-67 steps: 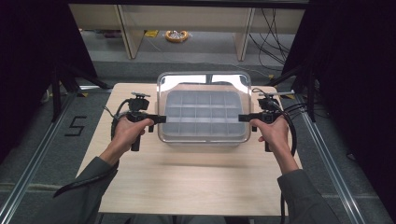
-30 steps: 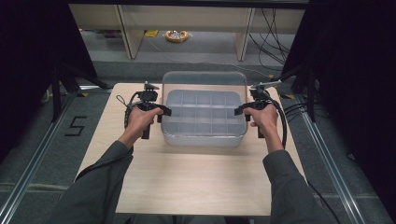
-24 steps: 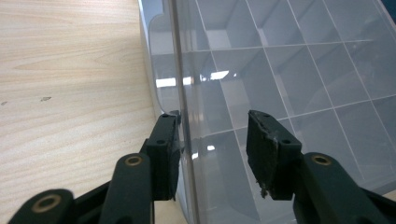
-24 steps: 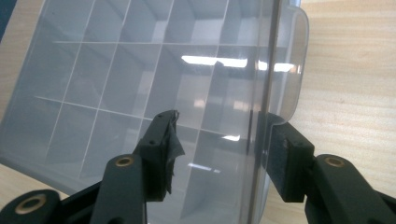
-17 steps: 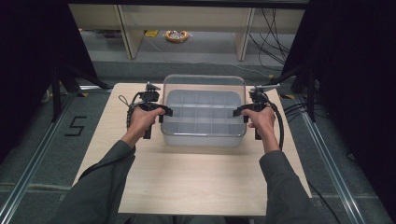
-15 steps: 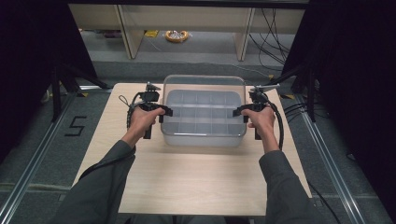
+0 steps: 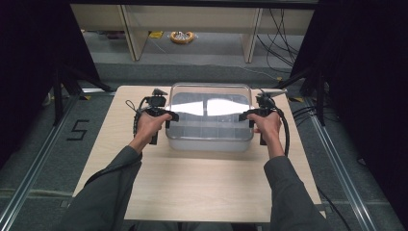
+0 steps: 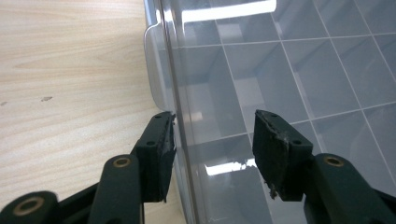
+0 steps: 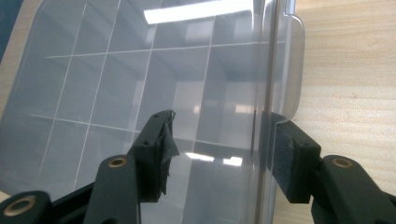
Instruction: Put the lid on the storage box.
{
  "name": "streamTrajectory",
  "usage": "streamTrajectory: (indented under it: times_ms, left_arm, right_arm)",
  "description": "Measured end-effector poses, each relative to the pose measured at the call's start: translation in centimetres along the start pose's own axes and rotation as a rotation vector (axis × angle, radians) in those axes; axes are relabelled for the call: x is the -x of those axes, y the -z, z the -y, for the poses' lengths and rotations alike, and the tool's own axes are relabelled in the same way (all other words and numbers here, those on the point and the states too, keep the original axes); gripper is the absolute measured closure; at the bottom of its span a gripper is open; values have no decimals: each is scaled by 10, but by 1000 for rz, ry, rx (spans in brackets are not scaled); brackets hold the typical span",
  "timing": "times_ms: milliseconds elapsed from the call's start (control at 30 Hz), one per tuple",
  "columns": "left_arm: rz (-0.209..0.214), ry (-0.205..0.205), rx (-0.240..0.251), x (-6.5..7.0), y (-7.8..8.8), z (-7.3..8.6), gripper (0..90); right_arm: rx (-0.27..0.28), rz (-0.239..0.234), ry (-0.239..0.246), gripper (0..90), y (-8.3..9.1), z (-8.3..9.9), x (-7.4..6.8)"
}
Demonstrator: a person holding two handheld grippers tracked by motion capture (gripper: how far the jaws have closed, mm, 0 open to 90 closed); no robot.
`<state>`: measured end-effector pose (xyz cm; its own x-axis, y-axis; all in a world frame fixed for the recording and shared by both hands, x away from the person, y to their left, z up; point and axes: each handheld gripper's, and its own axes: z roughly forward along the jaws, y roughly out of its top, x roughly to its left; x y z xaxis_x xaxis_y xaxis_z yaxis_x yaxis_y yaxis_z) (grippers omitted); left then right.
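On the left, the left gripper (image 7: 159, 113) stands at the left end wall of the clear plastic compartment box (image 7: 210, 129); its jaws have just been opening and now straddle this wall half open, one pad touching it outside, the other well apart inside. The box rests in the middle of the wooden desk (image 7: 202, 183). On the right, the right gripper (image 7: 254, 115) mirrors this, probably to set the box down evenly; its jaws, also just opening, straddle the right wall loosely.
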<state>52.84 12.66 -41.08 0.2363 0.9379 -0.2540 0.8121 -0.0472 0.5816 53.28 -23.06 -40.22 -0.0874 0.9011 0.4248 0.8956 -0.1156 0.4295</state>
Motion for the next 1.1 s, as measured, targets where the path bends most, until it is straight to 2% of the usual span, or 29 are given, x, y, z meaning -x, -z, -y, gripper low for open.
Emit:
streamTrajectory:
  times_ms: [33,100,133,333,367,400,533,600,633,1033,1067,1100]
  left_arm:
    - [3,0,-12,-1,0,0,485]
    - [11,2,-11,-2,-1,0,485]
    - [9,3,-9,-2,-2,0,484]
    - [11,0,-15,-4,-3,0,482]
    - [18,4,-18,-5,-4,0,482]
    - [22,5,-21,-6,-4,1,482]
    - [29,5,-23,-8,-5,1,482]
    - [36,11,-29,-9,-6,2,480]
    - [44,16,-29,-10,-6,3,480]
    - [43,23,-28,-10,-7,3,478]
    - [45,23,-30,-10,-7,3,477]
    - [41,20,-35,-10,-7,3,493]
  right_arm:
    - [-14,4,-33,455,0,0,-2]
    - [-2,2,-27,453,-1,0,-1]
    - [0,4,-6,452,-2,1,1]
    - [-1,10,-7,437,-4,1,-1]
    - [0,22,-4,434,-4,1,-1]
    - [-4,16,20,428,-5,1,1]
    - [1,28,48,416,-7,1,2]
    - [-5,31,47,406,-9,1,1]
    - [-12,39,24,404,-9,1,-1]
    - [-20,46,34,396,-9,1,-4]
    - [-22,38,4,391,-9,1,-6]
    - [-21,62,35,380,-9,0,-7]
